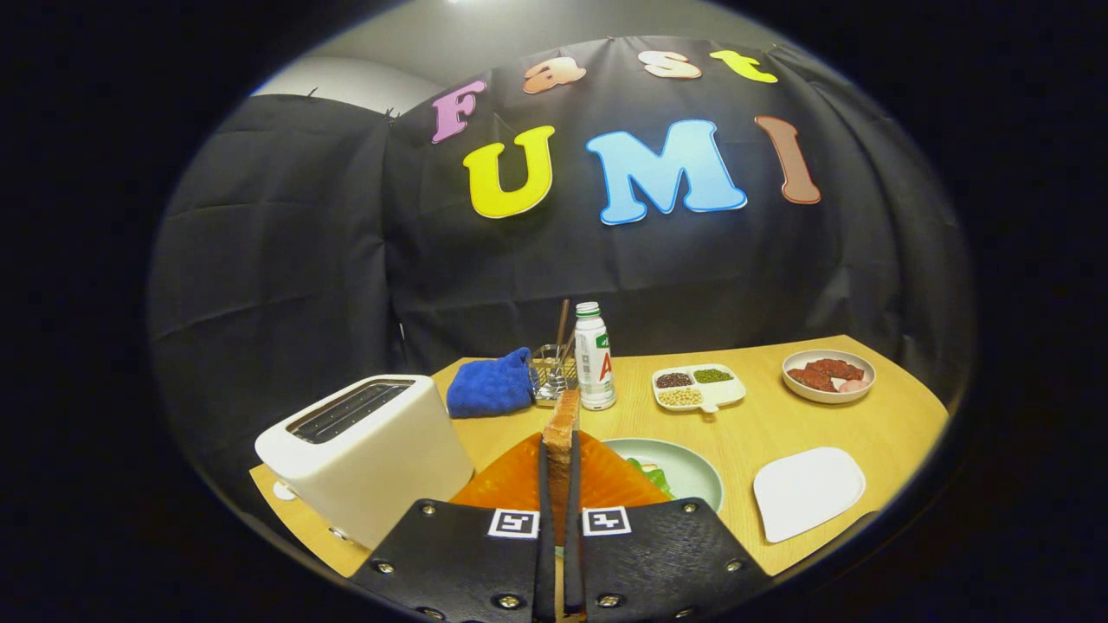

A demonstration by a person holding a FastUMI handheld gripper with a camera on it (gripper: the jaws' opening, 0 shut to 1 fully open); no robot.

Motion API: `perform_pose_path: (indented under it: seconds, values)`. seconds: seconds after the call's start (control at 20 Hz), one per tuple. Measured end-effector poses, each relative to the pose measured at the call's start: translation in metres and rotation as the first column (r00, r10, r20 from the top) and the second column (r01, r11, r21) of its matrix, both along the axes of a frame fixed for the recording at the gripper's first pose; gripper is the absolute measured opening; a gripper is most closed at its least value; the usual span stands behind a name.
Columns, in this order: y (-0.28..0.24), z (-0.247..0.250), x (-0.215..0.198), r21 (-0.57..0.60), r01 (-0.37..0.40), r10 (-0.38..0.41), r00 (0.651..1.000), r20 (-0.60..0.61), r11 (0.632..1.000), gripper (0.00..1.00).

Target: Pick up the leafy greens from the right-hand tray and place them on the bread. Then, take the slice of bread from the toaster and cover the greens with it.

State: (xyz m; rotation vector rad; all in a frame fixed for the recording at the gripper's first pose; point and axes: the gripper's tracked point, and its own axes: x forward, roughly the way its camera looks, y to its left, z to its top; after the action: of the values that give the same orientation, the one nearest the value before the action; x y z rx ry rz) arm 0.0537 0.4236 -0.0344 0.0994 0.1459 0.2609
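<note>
Golden-brown toasted slice of bread (pixel 561 433) pinched upright and edge-on between the two fingers of the gripper (pixel 559 484), both fingers pressed flat against its faces, crust pointing away toward the booth wall. Directly beneath and beyond the fingers, a ribbed orange mat (pixel 519 480) lying on the pale wooden table (pixel 779 424). Just right of the mat, touching or overlapping its edge, a round pale green plate (pixel 688 467) carrying a bit of bright leafy greens (pixel 653 476) at its near left side, partly hidden behind the right finger; whether bread lies under them, cannot tell. To the left of the fingers, a white two-slot toaster (pixel 368 454), slots facing up and dark inside. Right of the plate and apart from it, a white rounded square tray (pixel 809 491), bare on top. Farther back on the table: a crumpled blue cloth (pixel 492 388), a small wire holder with sticks (pixel 554 368) standing in it, a white plastic bottle with a green cap (pixel 594 356) upright just beside the holder, a white divided dish of dark, green and pale beans (pixel 697 387), and a round white bowl of reddish meat pieces (pixel 828 375) near the far right corner.
</note>
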Motion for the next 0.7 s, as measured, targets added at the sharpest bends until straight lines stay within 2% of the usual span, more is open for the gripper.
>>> perform_pose_path:
  seconds: [0.3, 0.55, 0.7]
  values:
    - [0.006, -0.004, 0.010, 0.020, -0.006, 0.006, 1.000, 0.026, 1.000, 0.04]
    - [-0.003, -0.026, 0.017, 0.010, -0.003, 0.003, 1.000, -0.017, 1.000, 0.04]
    - [-0.018, -0.030, 0.019, -0.011, 0.024, -0.024, 1.000, -0.013, 1.000, 0.04]
